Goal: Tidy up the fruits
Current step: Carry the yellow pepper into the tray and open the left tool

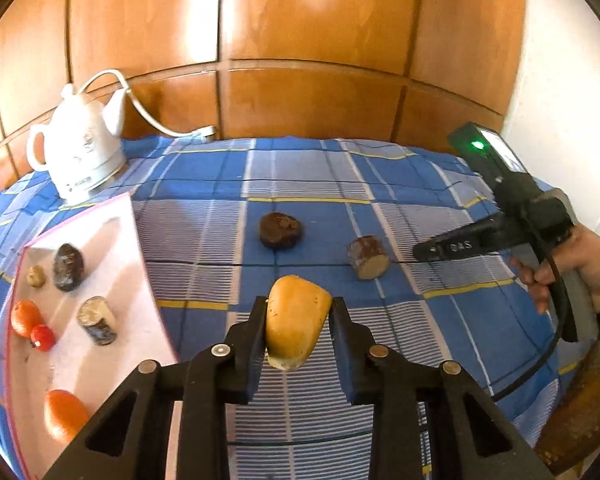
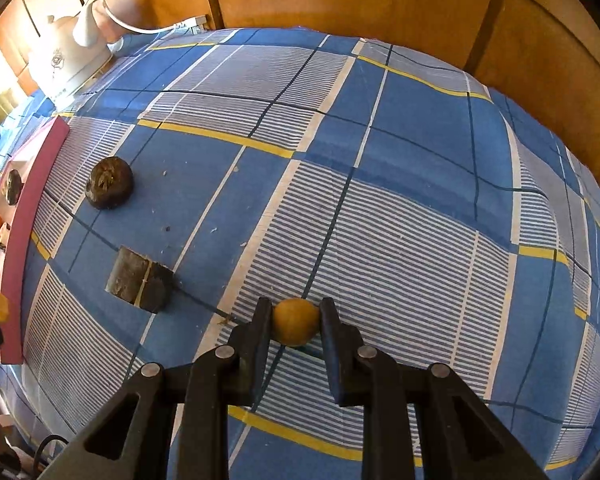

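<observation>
Two grippers are both clamped on fruit. Our left gripper (image 1: 298, 312) holds a yellow fruit piece (image 1: 296, 322) above the checked cloth (image 1: 380, 184), just right of the white tray (image 1: 112, 248), where oranges (image 1: 26, 316) and other pieces lie. Our right gripper (image 2: 296, 312) pinches a small yellow fruit (image 2: 295, 321) resting on the cloth. Left of it we see a dark round fruit (image 2: 109, 187) and a dark cut piece (image 2: 140, 282).

cut off: orange (image 1: 64, 416) by tool arm | tray (image 2: 40, 184) mostly out (left edge)
</observation>
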Tool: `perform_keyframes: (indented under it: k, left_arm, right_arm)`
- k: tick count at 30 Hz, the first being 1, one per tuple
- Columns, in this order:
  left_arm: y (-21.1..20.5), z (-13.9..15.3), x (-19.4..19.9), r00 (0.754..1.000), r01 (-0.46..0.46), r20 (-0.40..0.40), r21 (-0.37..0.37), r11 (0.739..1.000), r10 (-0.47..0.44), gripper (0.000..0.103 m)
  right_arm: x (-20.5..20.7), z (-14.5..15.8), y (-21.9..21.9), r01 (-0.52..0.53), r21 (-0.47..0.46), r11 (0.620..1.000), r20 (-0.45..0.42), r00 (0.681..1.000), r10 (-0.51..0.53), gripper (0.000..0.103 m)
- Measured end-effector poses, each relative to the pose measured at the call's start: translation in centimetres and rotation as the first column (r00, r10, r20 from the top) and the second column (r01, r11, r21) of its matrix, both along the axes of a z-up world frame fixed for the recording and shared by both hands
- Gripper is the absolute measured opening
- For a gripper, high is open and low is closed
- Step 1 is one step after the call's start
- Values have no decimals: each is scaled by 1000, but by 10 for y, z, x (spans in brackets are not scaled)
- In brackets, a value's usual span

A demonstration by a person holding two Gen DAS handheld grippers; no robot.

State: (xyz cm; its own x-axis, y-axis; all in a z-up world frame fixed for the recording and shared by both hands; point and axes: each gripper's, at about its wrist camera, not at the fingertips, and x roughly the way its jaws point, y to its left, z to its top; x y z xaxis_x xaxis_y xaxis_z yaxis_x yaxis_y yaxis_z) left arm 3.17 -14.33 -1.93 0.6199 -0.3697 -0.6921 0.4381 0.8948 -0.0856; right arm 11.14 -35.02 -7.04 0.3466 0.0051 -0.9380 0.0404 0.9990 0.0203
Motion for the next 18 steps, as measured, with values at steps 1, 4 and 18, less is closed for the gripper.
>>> perform_keyframes:
  k: [1, 4, 18]
  left_arm:
    - [4, 0, 2, 1000, -20, -15, 3, 1000, 20, 30]
    - [18, -1, 6, 996, -61, -59, -14, 998, 60, 30]
    - [149, 6, 38, 936, -346, -111, -106, 932, 335, 30]
  right_arm:
    - [-5, 0, 6, -1, -4, 1000, 1, 1000, 1, 24]
    - [-8, 0, 9, -11, -24, 1000, 3, 1000, 11, 24]
    - [-9, -3, 17, -12, -43, 999, 10, 1000, 13, 24]
